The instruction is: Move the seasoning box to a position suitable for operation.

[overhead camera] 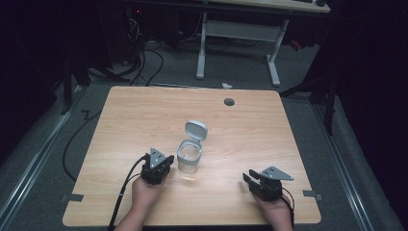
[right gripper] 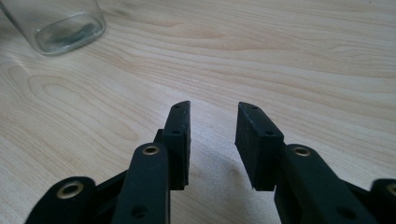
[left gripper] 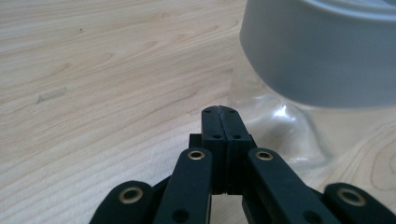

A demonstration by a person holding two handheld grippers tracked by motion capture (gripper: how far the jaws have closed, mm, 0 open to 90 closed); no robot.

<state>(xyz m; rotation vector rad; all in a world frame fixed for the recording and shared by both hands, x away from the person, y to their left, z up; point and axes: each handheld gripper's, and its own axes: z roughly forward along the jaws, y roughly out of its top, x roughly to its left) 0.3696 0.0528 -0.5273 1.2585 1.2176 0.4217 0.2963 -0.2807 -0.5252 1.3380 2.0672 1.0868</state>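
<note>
A clear glass jar [overhead camera: 188, 159] with a grey collar stands near the middle of the wooden table [overhead camera: 144, 120]; its grey flip lid [overhead camera: 196, 130] is tipped open behind it. My left gripper [overhead camera: 159, 169] sits just left of the jar, shut with nothing between its jaws. In the left gripper view the shut gripper [left gripper: 219, 112] is close beside the jar's grey collar [left gripper: 322, 51]. My right gripper [overhead camera: 251, 179] rests open at the front right, apart from the jar. In the right gripper view the open gripper [right gripper: 213, 109] holds only bare wood, and the jar's base [right gripper: 60, 23] is at the top left.
A round cable hole [overhead camera: 229, 102] lies near the table's far edge. Beyond the table stands a white desk frame [overhead camera: 238, 45] on grey floor, with cables [overhead camera: 144, 62] at the back left. Bare wood stretches across the far half of the table.
</note>
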